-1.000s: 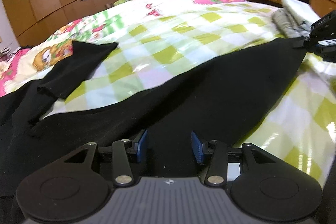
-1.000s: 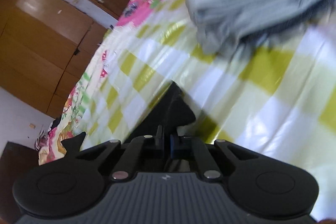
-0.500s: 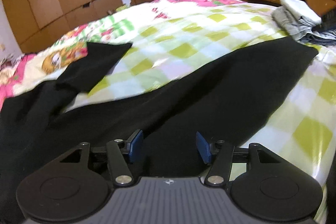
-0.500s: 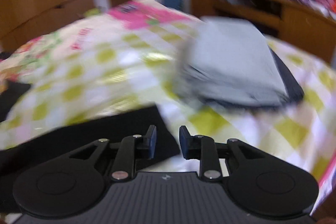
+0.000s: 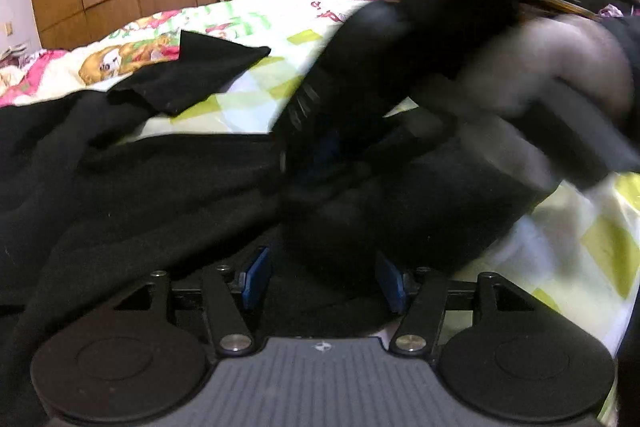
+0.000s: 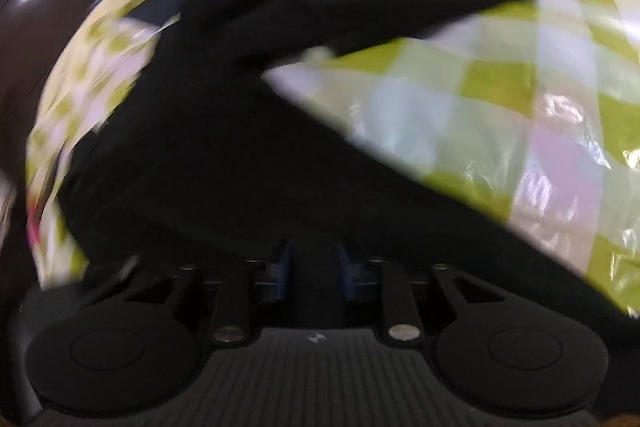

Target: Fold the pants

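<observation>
Your left gripper (image 5: 322, 279) sits low at the bottom centre, angled down over the black pants (image 5: 132, 187), its jaws opening with cloth beneath them but nothing pinched. Your right gripper (image 5: 320, 147) cuts blurred across the upper right of the left view, tips on the pants. In its own view its blue pads (image 6: 282, 269) stand apart over black cloth. The pants sprawl across the checked bedspread (image 5: 580, 227).
</observation>
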